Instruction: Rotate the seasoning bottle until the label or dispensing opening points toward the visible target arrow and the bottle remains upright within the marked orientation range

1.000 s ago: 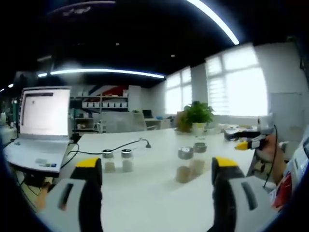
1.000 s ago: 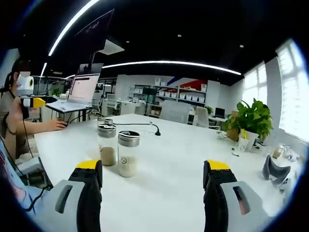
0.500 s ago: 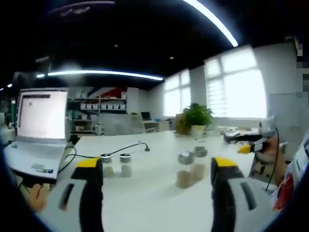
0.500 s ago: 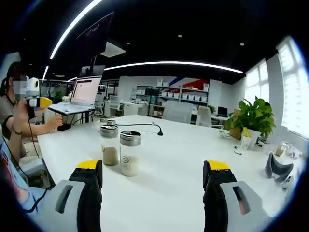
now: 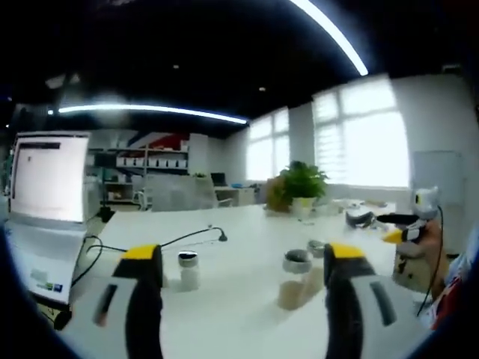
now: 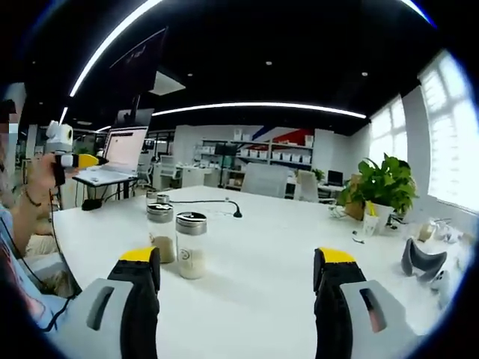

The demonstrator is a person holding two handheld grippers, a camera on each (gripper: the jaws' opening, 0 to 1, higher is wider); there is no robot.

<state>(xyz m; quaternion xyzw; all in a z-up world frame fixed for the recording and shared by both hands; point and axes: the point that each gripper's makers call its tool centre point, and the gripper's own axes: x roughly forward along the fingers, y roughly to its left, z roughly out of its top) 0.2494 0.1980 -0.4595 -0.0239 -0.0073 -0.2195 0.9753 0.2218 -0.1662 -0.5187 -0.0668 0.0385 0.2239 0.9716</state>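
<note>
Right gripper (image 6: 232, 269) hovering spread, empty, over the white table (image 6: 262, 247); seasoning bottles (image 6: 191, 245) standing upright; left gripper (image 5: 239, 269) likewise spread.

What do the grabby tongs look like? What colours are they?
The left tongs and the right tongs look the same: two chunky black jaws with bright yellow tips and grey sides, each side with a dark slot.

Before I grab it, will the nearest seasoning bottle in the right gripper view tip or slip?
The seasoning bottle looks tall and narrow, so a push near its metal cap could probably tip it. Its clear wall seems smooth, maybe slippery and breakable. Only partly filled with powder, it is likely light.
</note>
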